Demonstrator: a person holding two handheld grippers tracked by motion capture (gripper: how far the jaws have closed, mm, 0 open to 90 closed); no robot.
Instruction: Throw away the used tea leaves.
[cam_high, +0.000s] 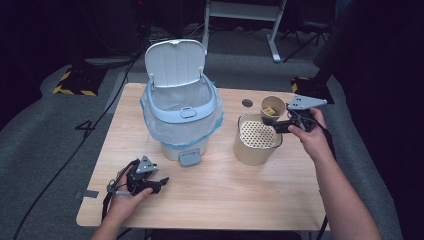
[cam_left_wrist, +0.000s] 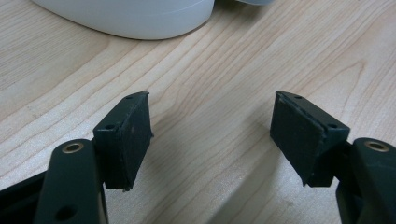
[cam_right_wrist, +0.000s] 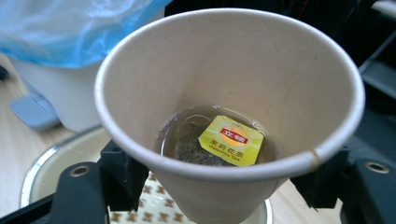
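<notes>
Wooden table (cam_high: 210, 200), lined bin (cam_high: 181, 120), strainer pot (cam_high: 256, 140) under gripped cup (cam_right_wrist: 229, 107)

Bin (cam_high: 181, 107) left on table (cam_high: 215, 200); strainer pot (cam_high: 256, 140) right; cup (cam_high: 272, 106) above pot's far rim.

High view: fixed cam above person's side, facing fwd and down over the light wooden bench (cam_high: 210, 200). Left gripper view: close, low over bench grain, white plastic bin base (cam_left_wrist: 130, 18) at top. Right gripper view: v. close, into tan paper cup (cam_right_wrist: 233, 60); cup also in high view.
</notes>
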